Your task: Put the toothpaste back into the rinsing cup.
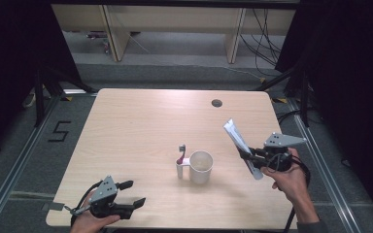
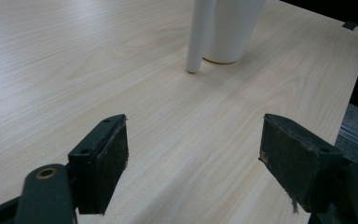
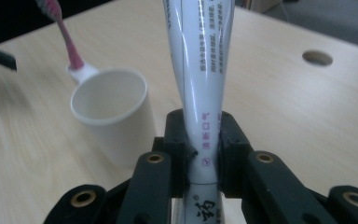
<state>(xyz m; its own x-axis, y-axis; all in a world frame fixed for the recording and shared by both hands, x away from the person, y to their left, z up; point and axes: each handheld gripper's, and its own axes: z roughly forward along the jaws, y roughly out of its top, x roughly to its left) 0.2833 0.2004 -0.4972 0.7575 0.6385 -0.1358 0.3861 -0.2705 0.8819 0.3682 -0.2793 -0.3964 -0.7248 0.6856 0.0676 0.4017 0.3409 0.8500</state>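
Note:
A white toothpaste tube (image 1: pixel 240 143) with printed writing is held above the table's right side, tilted, flat end up. My right gripper (image 1: pixel 249 156) is shut on its lower part; in the right gripper view the tube (image 3: pixel 200 70) rises between the pressed pads. A white cup (image 1: pixel 201 167) stands mid-table, left of that gripper, with a side holder carrying a pink toothbrush (image 1: pixel 180 153). The cup (image 3: pixel 112 112) looks empty. My left gripper (image 1: pixel 132 193) rests open at the front left edge, nothing between its pads; the cup's base (image 2: pixel 226 32) lies ahead of it.
The light wooden table (image 1: pixel 141 121) has a round cable hole (image 1: pixel 216 103) near its far edge. Dark curtains flank both sides, and a shelf unit and cables stand on the floor behind. The table's front edge is just beneath the left hand.

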